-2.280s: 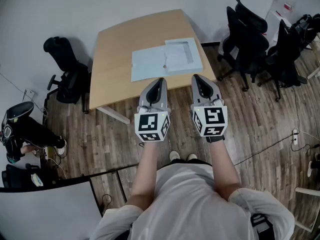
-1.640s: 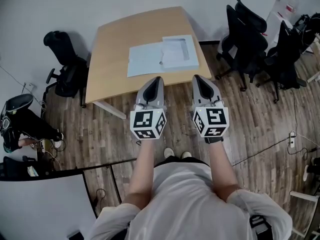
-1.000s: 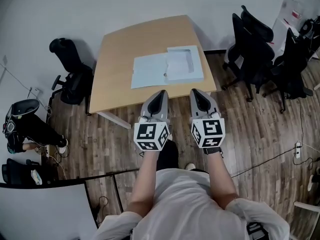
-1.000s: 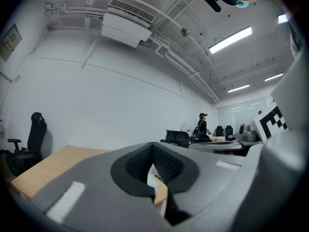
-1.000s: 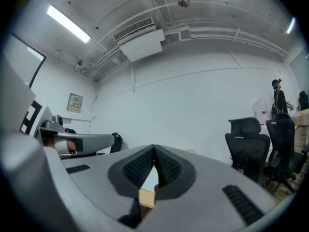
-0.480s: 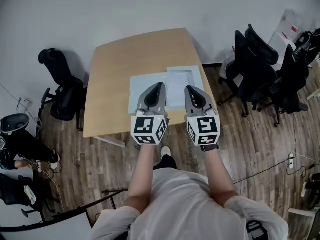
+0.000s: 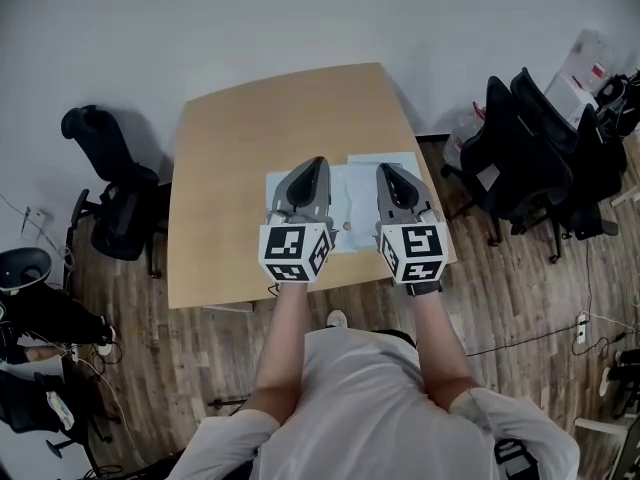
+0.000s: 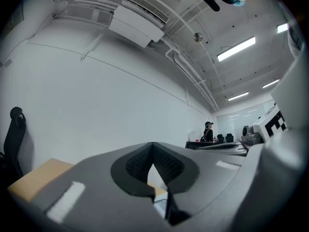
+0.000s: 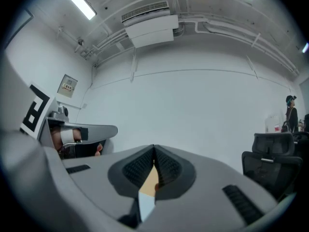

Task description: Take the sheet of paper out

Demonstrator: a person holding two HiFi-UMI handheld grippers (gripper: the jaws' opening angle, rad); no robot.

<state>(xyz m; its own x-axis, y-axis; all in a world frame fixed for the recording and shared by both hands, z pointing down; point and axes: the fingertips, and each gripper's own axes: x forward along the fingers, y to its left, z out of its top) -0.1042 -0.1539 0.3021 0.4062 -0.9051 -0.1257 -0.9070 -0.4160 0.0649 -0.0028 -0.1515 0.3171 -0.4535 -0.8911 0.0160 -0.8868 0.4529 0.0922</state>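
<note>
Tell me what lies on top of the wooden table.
A pale blue folder lies close to the table's near edge. In the head view the left gripper and right gripper cover much of it, so what it holds cannot be made out.

light wood table [image 7: 240, 138], squarish top with a curved far edge, standing on a dark wood-plank floor [image 7: 190, 368] close to a white wall. lying flat on the top, toward the near right corner: a spread of pale blue-white paper [image 7: 350, 196], seemingly two parts side by side, the right one reaching nearly to the table's right edge. small dark dot near its front edge. much of it is covered in the head view. on the floor: one black office chair [image 7: 105, 183] left of the table, more black chairs [image 7: 540, 158] to the right.
</note>
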